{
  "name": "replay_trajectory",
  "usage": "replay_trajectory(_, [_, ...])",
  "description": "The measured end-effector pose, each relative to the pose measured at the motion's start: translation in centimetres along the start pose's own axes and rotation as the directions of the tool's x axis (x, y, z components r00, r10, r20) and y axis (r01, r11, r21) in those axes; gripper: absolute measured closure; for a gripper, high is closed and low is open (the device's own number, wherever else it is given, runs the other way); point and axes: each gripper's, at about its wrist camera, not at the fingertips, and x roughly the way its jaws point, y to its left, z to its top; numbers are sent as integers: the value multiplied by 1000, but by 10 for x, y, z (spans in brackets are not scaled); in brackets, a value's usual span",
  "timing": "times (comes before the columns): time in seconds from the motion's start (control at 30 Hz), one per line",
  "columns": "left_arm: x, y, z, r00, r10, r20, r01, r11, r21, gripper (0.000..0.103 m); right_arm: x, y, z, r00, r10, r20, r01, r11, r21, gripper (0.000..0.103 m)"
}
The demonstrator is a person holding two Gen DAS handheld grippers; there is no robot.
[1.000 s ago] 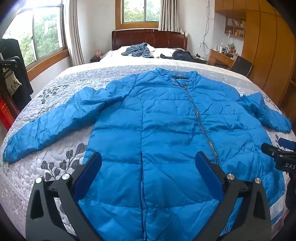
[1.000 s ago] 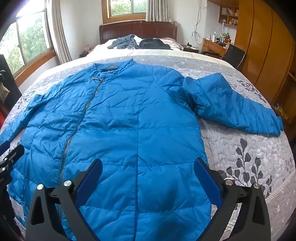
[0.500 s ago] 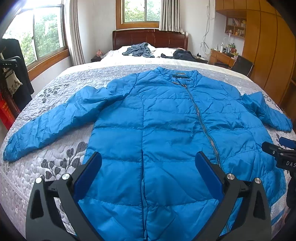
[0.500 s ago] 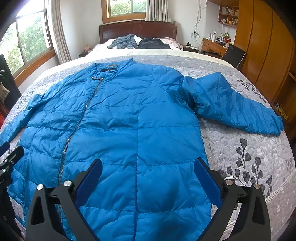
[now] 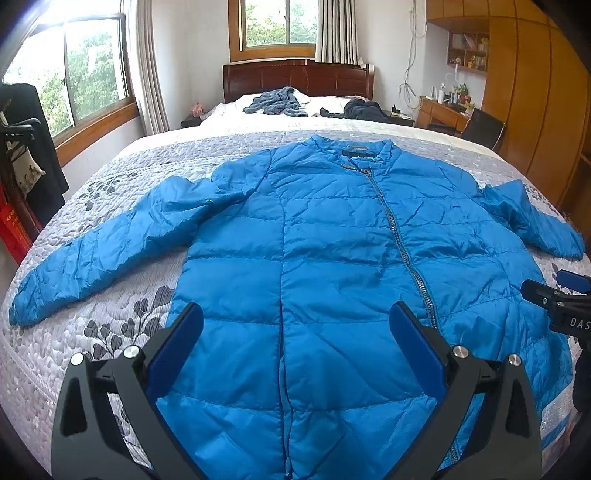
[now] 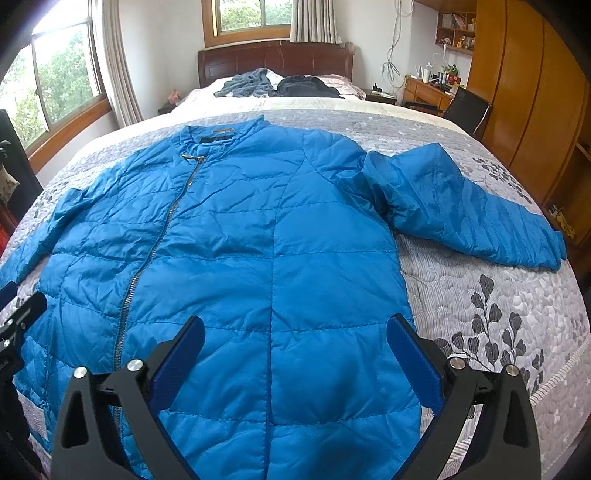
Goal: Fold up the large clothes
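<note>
Blue quilted jacket (image 5: 332, 266), zipped, lies face-up and spread flat on the grey patterned bedspread (image 6: 498, 314), sleeves out to both sides. Left gripper (image 5: 295, 325) and right gripper (image 6: 295, 336) hover above its hem, jaws wide, holding nothing. Risk: the slick, puffy fabric may slip from a shallow pinch.

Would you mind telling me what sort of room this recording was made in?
Most likely a home bedroom: a large bed with a dark wooden headboard, curtained windows, and a wooden wardrobe along one wall.
</note>
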Motion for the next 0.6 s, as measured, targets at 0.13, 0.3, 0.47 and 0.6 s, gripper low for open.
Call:
replay_trajectory(0.13, [-1, 0, 0, 1000, 3, 3, -3, 1000, 4, 3, 1, -1, 0, 1000, 0, -1, 0, 1000, 1, 4])
replay_trajectory(0.3, [-1, 0, 0, 1000, 5, 2, -5, 1000, 4, 3, 1, -1, 0, 1000, 0, -1, 0, 1000, 1, 4])
replay_trajectory(0.47, [-1, 1, 0, 1000, 7, 4, -7, 1000, 2, 3, 2, -1, 0, 1000, 0, -1, 0, 1000, 2, 4])
replay_trajectory(0.6, [-2, 2, 0, 1000, 8, 5, -8, 1000, 2, 3, 2, -1, 0, 1000, 0, -1, 0, 1000, 2, 4])
